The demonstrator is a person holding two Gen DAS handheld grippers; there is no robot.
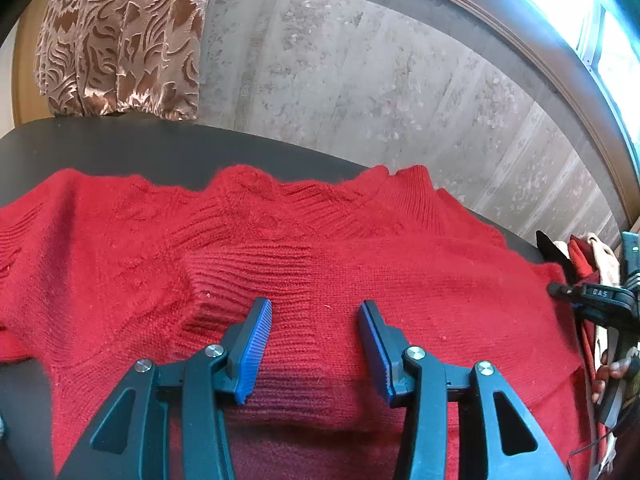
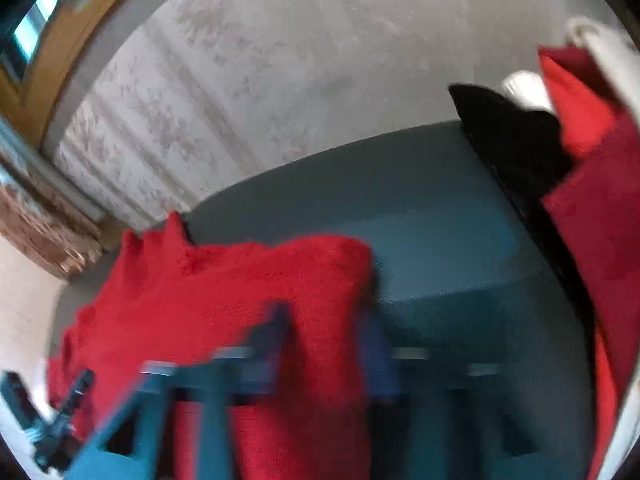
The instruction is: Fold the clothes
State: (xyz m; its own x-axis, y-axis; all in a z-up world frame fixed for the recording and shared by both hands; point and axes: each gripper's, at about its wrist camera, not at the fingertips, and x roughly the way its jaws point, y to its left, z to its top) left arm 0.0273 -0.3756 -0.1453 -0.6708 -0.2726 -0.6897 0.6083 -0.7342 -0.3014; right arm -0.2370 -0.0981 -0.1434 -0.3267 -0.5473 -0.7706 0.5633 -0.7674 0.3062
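the red sweater [image 1: 360, 264] lies spread over the dark tabletop [image 1: 120, 144], its left sleeve end running out of the left wrist view and its lower hem hidden under the left gripper [image 1: 316, 344]. that gripper's two blue-padded fingers [image 1: 254, 348] stand apart above the knit, with the ribbed cuff area between them but not pinched. at the far right of that view the right gripper's body and a person's hand [image 1: 612, 368] are cut off by the edge.

the right wrist view is heavily blurred. the right gripper [image 2: 324, 344] has a fold of red knit between its fingers, clamped on it as far as the smear lets one tell. to the right, one pile of other clothes [image 2: 560, 140] shows one black piece, one red piece and something white, its outline unclear.
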